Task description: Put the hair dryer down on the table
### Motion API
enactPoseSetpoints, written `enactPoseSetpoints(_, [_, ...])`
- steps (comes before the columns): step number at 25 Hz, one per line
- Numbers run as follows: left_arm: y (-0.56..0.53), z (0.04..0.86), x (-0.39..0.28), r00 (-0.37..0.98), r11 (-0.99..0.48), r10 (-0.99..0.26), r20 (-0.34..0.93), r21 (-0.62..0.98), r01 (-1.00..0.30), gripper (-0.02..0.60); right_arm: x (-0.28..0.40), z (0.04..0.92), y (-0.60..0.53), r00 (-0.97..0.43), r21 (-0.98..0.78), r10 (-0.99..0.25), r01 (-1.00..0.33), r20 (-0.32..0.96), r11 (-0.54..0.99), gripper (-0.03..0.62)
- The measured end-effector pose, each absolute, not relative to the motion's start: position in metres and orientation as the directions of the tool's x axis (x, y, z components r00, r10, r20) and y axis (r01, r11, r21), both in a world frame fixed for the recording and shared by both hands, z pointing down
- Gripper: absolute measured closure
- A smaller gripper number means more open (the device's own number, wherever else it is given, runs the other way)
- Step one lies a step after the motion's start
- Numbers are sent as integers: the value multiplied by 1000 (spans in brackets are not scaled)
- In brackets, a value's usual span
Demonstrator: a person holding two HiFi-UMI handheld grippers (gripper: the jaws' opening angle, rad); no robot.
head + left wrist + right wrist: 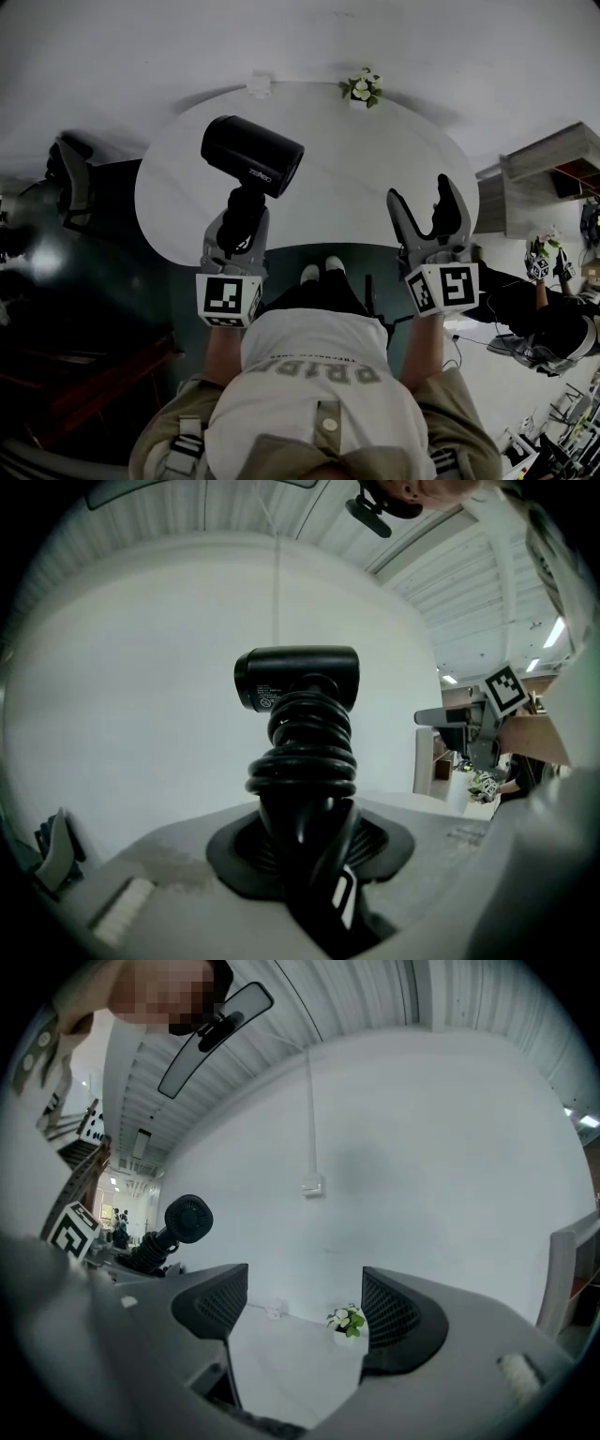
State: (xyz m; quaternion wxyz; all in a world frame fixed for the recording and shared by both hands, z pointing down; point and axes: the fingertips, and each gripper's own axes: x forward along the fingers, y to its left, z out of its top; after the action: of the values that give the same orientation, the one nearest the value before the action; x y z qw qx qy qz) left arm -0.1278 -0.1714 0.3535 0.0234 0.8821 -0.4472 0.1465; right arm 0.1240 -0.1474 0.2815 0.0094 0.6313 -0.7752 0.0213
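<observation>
Far left, off the table, there's a dark chair (71, 180); not in your way.

Your left gripper (242, 223) has its jaws closed partway, clamped on the handle of the black hair dryer (251, 155). The left gripper view shows the pads pressing both sides of the handle, w/ the cord (302, 761) coiled round it just above the grip. The barrel sits crosswise on top of the handle. The dryer is up in the air over the left part of the round white table (356, 178), not resting on it as far as I can judge.

So the step in hand is the carry/lower, i.e. the put-down isn't done yet.

Next move, in my view: bring the left gripper down over the bare tabletop in front of you, tilt so the barrel & handle lie flat, then let go only once the weight is on the surface. The coiled cord makes the handle bulky, so it may roll a bit on release. Keep it well in from the near edge.

Further right, at the table's far rim, there's a small potted flower (362, 88), well apart from the dryer, so no issue.

Your right gripper (422, 193) hangs over the table's right side w/ jaws wide apart & nothing between them, only tabletop & the flower seen through the gap. Spare for steadying if needed.

Far right a shelf unit (539, 173) stands off the table.
</observation>
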Motion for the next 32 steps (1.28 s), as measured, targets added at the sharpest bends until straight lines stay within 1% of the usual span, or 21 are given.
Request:
enactPoseSetpoints(4, [-172, 363, -116, 564, -620, -759, 325, -99, -778, 436, 123, 282, -158, -253, -20, -965, -968, 71, 252, 226])
enactPoseSetpoints(7, [-173, 372, -106, 569, -640, -737, 365, -107, -761, 436, 117, 281, -164, -326, -5, -940, -945, 99, 327, 224])
enactPoseSetpoints(13, [-179, 393, -84, 574, -658, -713, 402, -103, -746, 436, 100, 278, -175, -481, 78, -865, -866, 142, 494, 223])
enactPoseSetpoints(19, [-185, 422, -76, 564, -667, -692, 450, -101, -738, 436, 76, 296, -186, -594, 102, -772, -774, 226, 625, 218])
enactPoseSetpoints(23, [-185, 440, -74, 573, -693, -662, 482, -104, -713, 436, 60, 311, -190, -643, 110, -706, -711, 298, 695, 218])
enactPoseSetpoints(28, [-178, 472, -74, 557, -711, -624, 548, -104, -695, 436, 50, 344, -193, -659, 112, -628, -648, 414, 753, 218])
enactPoseSetpoints(32, [-174, 489, -71, 558, -732, -597, 576, -106, -673, 436, 39, 368, -193, -697, 97, -545, -572, 465, 814, 206])
